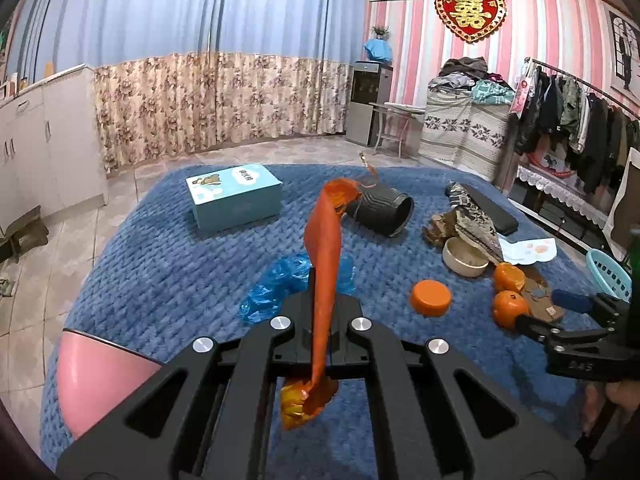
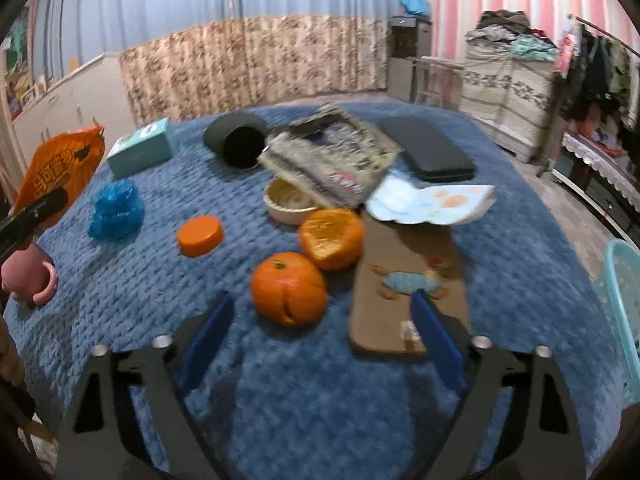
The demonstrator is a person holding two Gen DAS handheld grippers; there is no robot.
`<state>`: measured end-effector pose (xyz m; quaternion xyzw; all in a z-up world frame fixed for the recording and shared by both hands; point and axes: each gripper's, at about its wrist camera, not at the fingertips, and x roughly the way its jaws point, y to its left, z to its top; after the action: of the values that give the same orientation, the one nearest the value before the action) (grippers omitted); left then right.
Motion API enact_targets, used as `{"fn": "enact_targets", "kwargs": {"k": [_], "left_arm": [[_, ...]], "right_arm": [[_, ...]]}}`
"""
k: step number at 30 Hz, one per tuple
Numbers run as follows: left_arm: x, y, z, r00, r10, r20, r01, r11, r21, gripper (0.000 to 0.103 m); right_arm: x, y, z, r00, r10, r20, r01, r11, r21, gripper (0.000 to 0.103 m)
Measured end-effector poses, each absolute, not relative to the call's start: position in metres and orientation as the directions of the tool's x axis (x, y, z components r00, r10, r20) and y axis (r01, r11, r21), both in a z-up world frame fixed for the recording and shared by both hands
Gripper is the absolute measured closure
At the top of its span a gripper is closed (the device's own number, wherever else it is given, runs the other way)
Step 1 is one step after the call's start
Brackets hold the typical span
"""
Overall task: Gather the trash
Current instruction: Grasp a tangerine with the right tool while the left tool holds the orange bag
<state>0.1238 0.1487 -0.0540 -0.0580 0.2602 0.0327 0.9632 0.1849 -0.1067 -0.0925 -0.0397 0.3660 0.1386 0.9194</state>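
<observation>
My left gripper (image 1: pixel 324 280) is shut on a long orange snack wrapper (image 1: pixel 322 248), which stands up between its fingers; the same wrapper (image 2: pixel 60 168) shows at the left edge of the right wrist view. My right gripper (image 2: pixel 322 300) is open, and its blue pads (image 2: pixel 208 336) stand on either side of a whole-looking orange peel (image 2: pixel 288 288) without touching it. A second, torn peel (image 2: pixel 332 238) lies just behind. Other scraps on the blue blanket (image 2: pixel 320 400) are a blue plastic bag (image 2: pixel 116 210), an orange lid (image 2: pixel 200 236) and a brown card (image 2: pixel 408 292).
A pink mug (image 2: pixel 28 276) sits at the left, a teal basket (image 2: pixel 624 300) at the right edge. Farther back lie a cream bowl (image 2: pixel 288 200), a tipped black cup (image 2: pixel 240 140), a teal box (image 2: pixel 140 148), a silver snack bag (image 2: pixel 332 156), a printed paper (image 2: pixel 432 200) and a black pad (image 2: pixel 428 148).
</observation>
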Motion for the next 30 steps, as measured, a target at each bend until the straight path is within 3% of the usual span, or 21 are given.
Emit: {"fn": "enact_targets", "kwargs": {"k": [1, 5, 6, 7, 12, 20, 30], "left_arm": [[0.124, 0.149, -0.055, 0.862, 0.032, -0.506, -0.094, 0.991, -0.096, 0.103], [0.124, 0.150, -0.055, 0.861, 0.030, -0.508, -0.093, 0.991, -0.099, 0.103], [0.124, 0.149, -0.055, 0.861, 0.030, -0.508, -0.093, 0.991, -0.100, 0.103], [0.125, 0.149, -0.055, 0.860, 0.029, -0.509, -0.093, 0.991, -0.101, 0.103], [0.128, 0.145, -0.056, 0.860, 0.030, -0.510, -0.090, 0.992, -0.093, 0.103], [0.136, 0.116, -0.039, 0.873, -0.005, -0.487, -0.044, 0.995, -0.089, 0.103], [0.150, 0.032, -0.017, 0.881, -0.132, -0.453, 0.102, 0.991, -0.091, 0.103]], "right_arm": [[0.188, -0.104, -0.095, 0.680, 0.235, -0.695, -0.292, 0.956, 0.037, 0.030], [0.195, -0.093, -0.100, 0.666, 0.240, -0.706, -0.305, 0.952, 0.037, 0.036], [0.196, -0.091, -0.099, 0.665, 0.241, -0.707, -0.307, 0.951, 0.035, 0.046], [0.197, -0.090, -0.099, 0.664, 0.247, -0.706, -0.313, 0.949, 0.038, 0.063], [0.197, -0.092, -0.098, 0.651, 0.275, -0.707, -0.333, 0.941, 0.060, 0.069], [0.176, -0.128, -0.075, 0.689, 0.290, -0.664, -0.320, 0.944, 0.080, 0.072], [0.153, -0.247, -0.037, 0.787, 0.169, -0.593, -0.139, 0.986, 0.097, 0.072]]}}
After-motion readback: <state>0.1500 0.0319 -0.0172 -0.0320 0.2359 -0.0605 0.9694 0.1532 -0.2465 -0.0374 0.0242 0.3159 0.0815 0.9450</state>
